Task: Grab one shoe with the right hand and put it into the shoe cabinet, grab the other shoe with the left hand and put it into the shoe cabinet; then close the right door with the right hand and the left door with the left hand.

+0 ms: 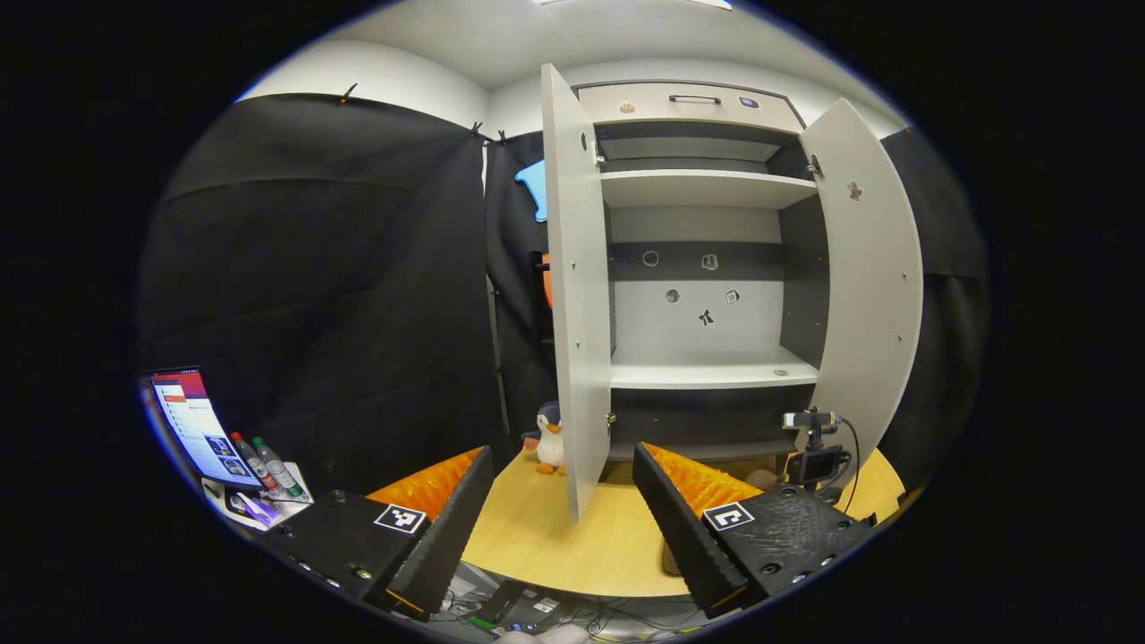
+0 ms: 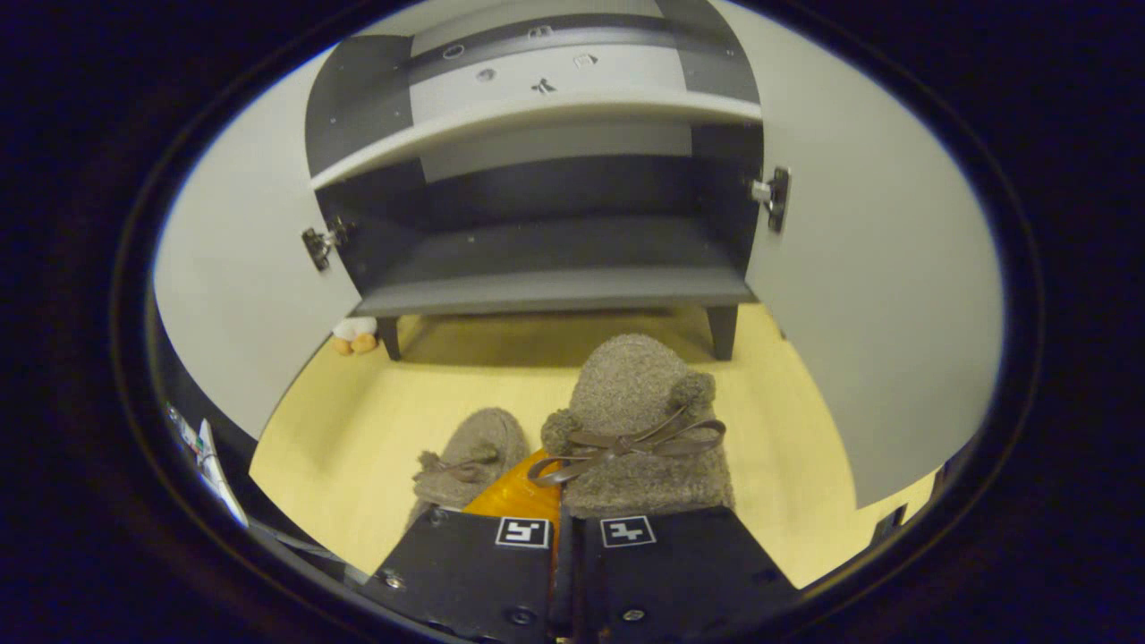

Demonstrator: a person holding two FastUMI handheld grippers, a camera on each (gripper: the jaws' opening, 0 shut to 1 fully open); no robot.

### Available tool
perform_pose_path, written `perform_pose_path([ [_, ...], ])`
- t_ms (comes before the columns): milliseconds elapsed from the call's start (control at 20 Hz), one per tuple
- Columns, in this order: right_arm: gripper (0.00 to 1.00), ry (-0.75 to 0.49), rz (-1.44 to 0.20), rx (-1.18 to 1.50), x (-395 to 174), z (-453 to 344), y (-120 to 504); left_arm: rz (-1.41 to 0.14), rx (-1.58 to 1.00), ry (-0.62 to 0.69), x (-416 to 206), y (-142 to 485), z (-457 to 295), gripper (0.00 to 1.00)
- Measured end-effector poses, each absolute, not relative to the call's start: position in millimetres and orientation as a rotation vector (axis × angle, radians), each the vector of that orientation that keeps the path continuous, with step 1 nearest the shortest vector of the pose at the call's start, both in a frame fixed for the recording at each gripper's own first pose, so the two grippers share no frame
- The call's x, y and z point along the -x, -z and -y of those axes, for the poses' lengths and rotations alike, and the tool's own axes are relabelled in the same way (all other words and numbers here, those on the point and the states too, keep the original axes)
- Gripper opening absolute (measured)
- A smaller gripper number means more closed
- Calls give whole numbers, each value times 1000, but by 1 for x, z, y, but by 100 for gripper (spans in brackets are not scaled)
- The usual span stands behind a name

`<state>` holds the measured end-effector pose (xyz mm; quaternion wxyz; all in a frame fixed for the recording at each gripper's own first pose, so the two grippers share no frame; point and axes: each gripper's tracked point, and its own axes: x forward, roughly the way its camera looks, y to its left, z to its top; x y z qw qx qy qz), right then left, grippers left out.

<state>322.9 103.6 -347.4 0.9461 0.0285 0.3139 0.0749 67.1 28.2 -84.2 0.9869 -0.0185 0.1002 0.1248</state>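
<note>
Shoe cabinet (image 1: 707,367) at 12 o'clock in the left gripper view, both doors swung wide: left door (image 1: 577,295) edge-on toward the camera, right door (image 1: 863,286) angled out at 2 o'clock. Open like this so the shelves take a shoe straight in; shelves bare so far. Wooden floor (image 1: 555,537) runs up to its feet. In the right gripper view the cabinet's bottom shelf (image 2: 555,288) lies at 12 o'clock, low and close, which suits it as the likely drop spot. Held shoe (image 2: 640,420), a fuzzy grey-brown slipper with a bow, sits dead ahead of the right gripper (image 2: 562,501), toe pointing at the shelf; the jaws look drawn nearly together at its heel end, clenched on it by my reading, though the contact itself is hidden behind the gripper body. Second shoe (image 2: 470,452) rests on the floor at 8 o'clock of the first, just beside it, waiting for the other hand. Left gripper (image 1: 564,501) hangs back, jaws spread wide, holding nothing. Small penguin toy (image 1: 548,438) by the left door's foot.
</note>
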Motion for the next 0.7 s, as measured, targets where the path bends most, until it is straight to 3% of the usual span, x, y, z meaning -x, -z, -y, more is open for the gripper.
perform_pose_path([
  [400, 7, -221, -415, -46, -353, -116, 184, -178, 43, -208, -70, 89, -17, 96],
  [700, 8, -219, -316, 5, -420, -124, 101, -172, 56, -226, -70, 87, -9, 96],
])
